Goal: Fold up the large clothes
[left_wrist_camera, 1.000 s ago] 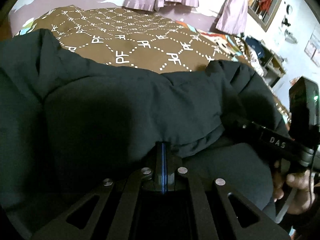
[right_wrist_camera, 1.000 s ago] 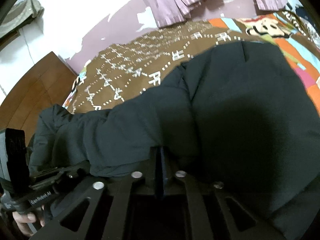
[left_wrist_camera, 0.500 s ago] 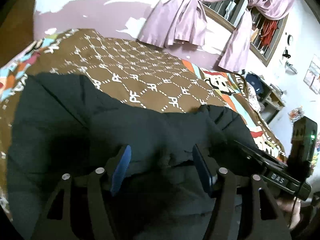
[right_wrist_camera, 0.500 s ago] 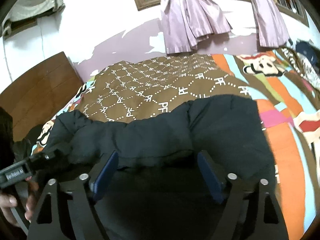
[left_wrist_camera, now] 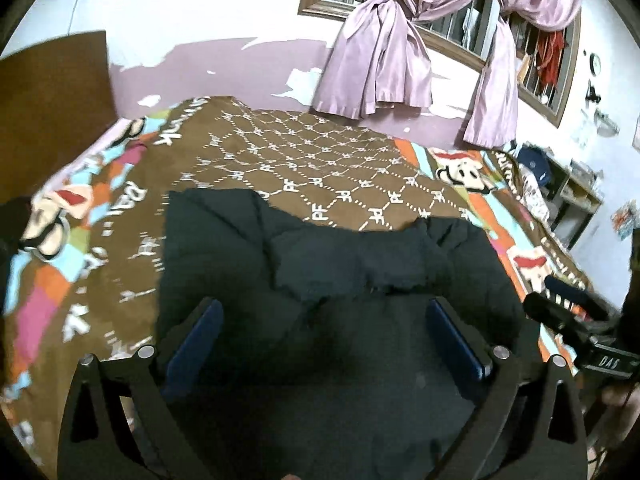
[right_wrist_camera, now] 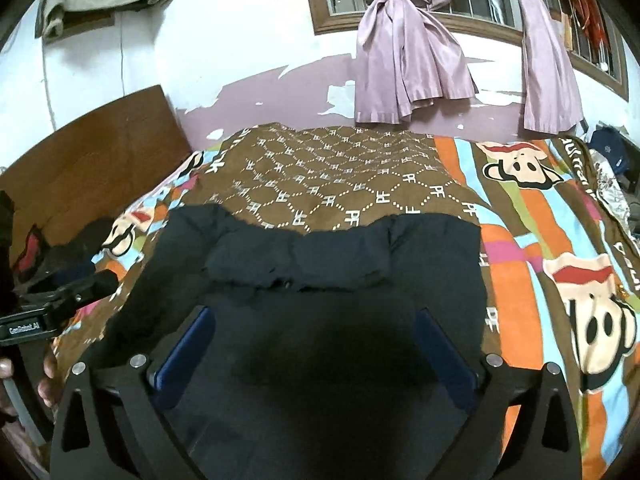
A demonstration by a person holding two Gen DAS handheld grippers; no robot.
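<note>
A large black padded jacket (left_wrist_camera: 340, 280) lies folded on the bed, also in the right wrist view (right_wrist_camera: 320, 272). A folded-over band runs across its far part. My left gripper (left_wrist_camera: 324, 320) is open and empty, raised above the jacket's near part. My right gripper (right_wrist_camera: 316, 328) is open and empty, also above the jacket. The right gripper shows at the right edge of the left wrist view (left_wrist_camera: 576, 320). The left gripper shows at the left edge of the right wrist view (right_wrist_camera: 52, 300).
The bed has a brown patterned blanket (left_wrist_camera: 320, 168) with colourful cartoon borders (right_wrist_camera: 560, 280). A wooden headboard (right_wrist_camera: 80, 168) stands at the left. Purple curtains (right_wrist_camera: 408, 64) hang on the far wall. Dark clothes (right_wrist_camera: 60, 256) lie by the headboard. Shelves (left_wrist_camera: 576, 196) stand at the right.
Both grippers were shut on the jacket's fabric a second ago. They have opened, let it go and pulled back and up. The jacket now lies flat on the bed.
</note>
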